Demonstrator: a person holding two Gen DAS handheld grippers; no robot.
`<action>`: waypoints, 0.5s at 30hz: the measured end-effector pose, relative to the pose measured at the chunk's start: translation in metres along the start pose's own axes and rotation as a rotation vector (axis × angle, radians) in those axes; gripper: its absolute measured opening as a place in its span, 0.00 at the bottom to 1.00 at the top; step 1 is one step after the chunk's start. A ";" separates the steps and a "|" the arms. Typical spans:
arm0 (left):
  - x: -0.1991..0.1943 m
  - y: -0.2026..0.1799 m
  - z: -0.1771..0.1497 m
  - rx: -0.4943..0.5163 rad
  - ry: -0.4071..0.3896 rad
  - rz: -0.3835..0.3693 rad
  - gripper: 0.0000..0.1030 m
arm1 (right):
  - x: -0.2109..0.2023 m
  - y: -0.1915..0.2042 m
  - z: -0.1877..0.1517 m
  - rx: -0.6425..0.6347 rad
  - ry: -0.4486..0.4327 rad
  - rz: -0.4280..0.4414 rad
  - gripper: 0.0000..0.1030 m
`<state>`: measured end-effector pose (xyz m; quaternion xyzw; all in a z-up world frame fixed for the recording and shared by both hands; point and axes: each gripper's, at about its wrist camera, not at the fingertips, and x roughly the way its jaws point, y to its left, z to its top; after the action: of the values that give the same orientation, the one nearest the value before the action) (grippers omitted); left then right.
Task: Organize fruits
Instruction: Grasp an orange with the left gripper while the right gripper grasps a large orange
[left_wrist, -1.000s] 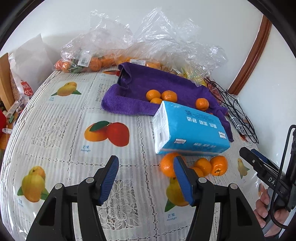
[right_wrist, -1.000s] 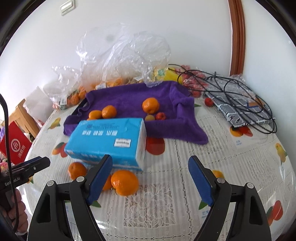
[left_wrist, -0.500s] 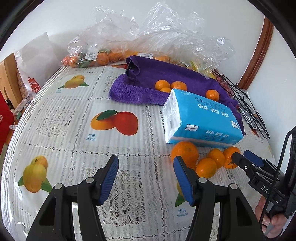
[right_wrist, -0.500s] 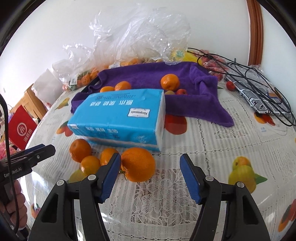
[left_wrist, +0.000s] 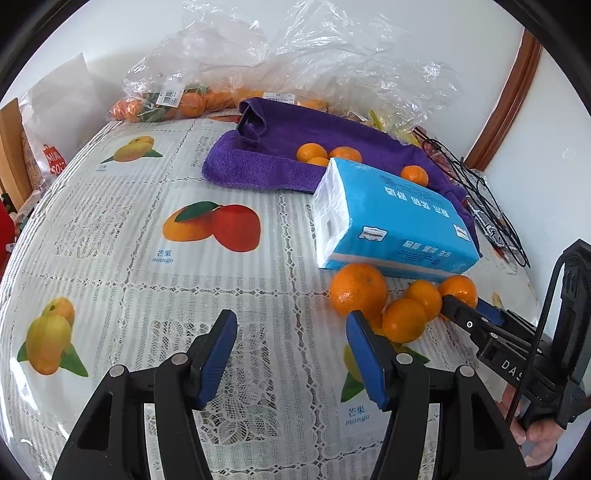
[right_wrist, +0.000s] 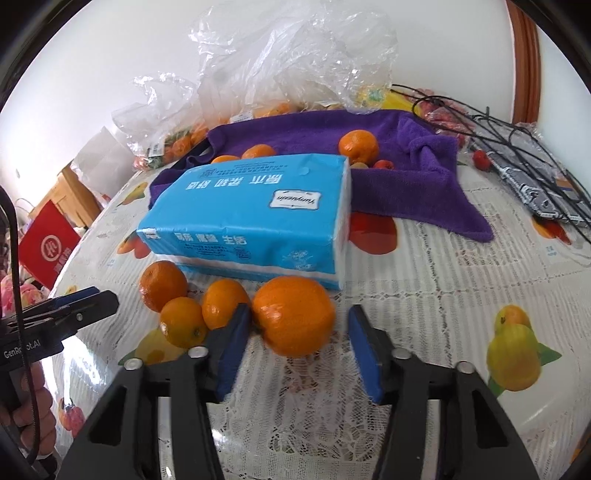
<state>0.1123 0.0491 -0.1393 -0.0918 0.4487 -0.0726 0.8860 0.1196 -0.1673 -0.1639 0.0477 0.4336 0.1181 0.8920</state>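
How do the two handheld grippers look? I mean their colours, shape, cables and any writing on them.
Both are alike: the left gripper and the right gripper have black angular plastic arms with silver rivets, and flat blue pads on the fingers. A thin black cable loops beside the right one's body. White lettering is printed on each body, readable only in part. No sleeves are visible.

- Tissue pack (right_wrist: 255, 218) lies on the bench (right_wrist: 443, 295), its far edge on the towel (right_wrist: 406, 177).
- Large orange (right_wrist: 293, 315) sits just before the pack, between the right gripper (right_wrist: 295, 347) fingers (right_wrist: 364, 345).
- Three small oranges (right_wrist: 183, 321) cluster left of it, touching one another.
- More oranges (right_wrist: 358, 146) rest on the towel behind the pack.
- Plastic bags (right_wrist: 288, 62) stand behind the towel; cables (right_wrist: 517, 147) lie right of it.
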 end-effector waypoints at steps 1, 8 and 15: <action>0.001 -0.002 0.000 0.004 0.003 -0.010 0.58 | 0.000 0.000 -0.001 -0.004 -0.004 0.003 0.44; 0.004 -0.017 0.006 0.032 -0.008 -0.061 0.58 | -0.013 -0.010 -0.003 0.006 -0.023 -0.027 0.43; 0.025 -0.032 0.015 0.047 0.020 -0.070 0.56 | -0.023 -0.026 -0.009 0.034 -0.039 -0.039 0.43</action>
<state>0.1375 0.0145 -0.1432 -0.0858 0.4524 -0.1149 0.8802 0.1036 -0.1984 -0.1569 0.0568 0.4191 0.0925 0.9014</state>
